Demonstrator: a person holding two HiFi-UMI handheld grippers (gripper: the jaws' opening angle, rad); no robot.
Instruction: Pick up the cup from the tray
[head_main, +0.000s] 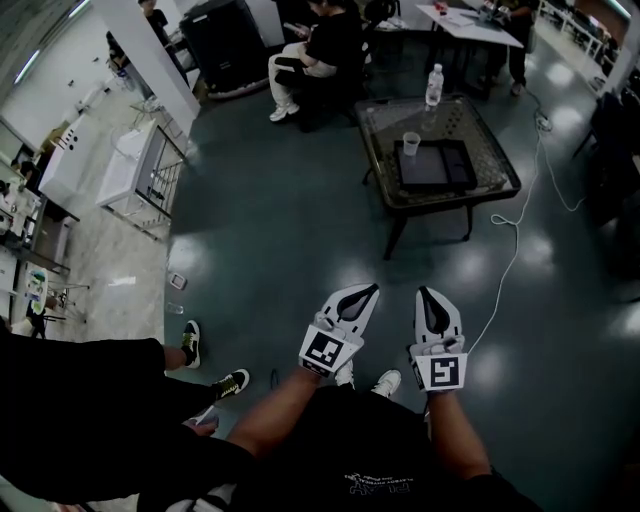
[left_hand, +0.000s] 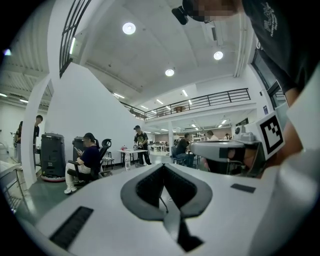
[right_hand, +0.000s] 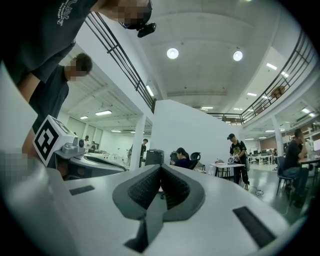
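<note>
I stand on a dark, shiny floor, well apart from the task. My left fingers (head_main: 366, 294), white shells with black pads, are pressed together with nothing between them. My right fingers (head_main: 427, 300) are the same: closed tight and empty. Both are held low, near my body, and point toward the far side of the room.

The small white cup (head_main: 411, 143) is far ahead and a little to the right, on a low dark glass-topped table (head_main: 500, 178). It is at the far left corner of a flat black rectangular tray (head_main: 440, 168). From here I cannot tell whether it rests on the tray's edge or just beside it. A clear plastic bottle with a white cap (head_main: 434, 86) stands farther back on the table, near the cup.

Several things could go wrong:
- Both pairs of fingers are closed. If I arrive at the cup like this, I would likely push it over rather than take it.
- The cup looks light and is probably easy to tip.
- A reach that goes too far could hit the bottle.
- A thin white cable (head_main: 508, 252) trails across the floor to the right of the table and could catch a foot.
- A seated person in dark clothes (head_main: 318, 48) is beyond the table's left side, so there is little room to approach from there.
</note>
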